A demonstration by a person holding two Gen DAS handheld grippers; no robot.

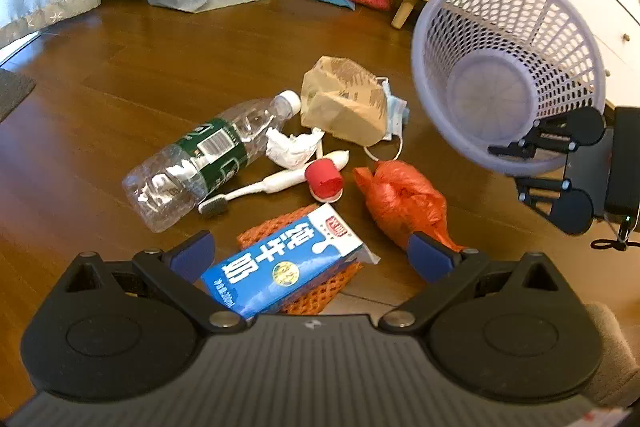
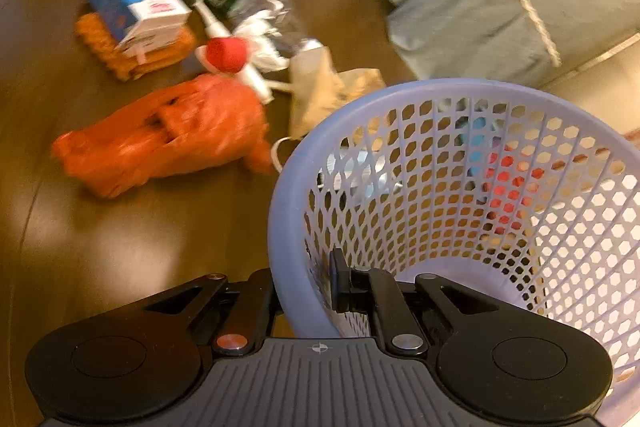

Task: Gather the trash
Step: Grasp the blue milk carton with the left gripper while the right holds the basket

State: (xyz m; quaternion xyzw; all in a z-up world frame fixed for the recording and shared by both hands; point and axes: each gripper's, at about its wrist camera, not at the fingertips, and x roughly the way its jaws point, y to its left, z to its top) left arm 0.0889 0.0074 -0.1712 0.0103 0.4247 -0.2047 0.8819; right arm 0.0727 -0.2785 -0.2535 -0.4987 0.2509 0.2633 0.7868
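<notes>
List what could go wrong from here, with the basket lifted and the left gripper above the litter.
1. The right gripper pinches only the rim of the tilted mesh basket; it could slip or swing.
2. The open left gripper straddles the milk carton, which lies on orange foam netting; closing may snag both.

Bare floor left of the litter; basket blocking right

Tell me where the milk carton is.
In the left wrist view the milk carton lies on the orange net, between the open left gripper's fingers, near the red cap.
</notes>
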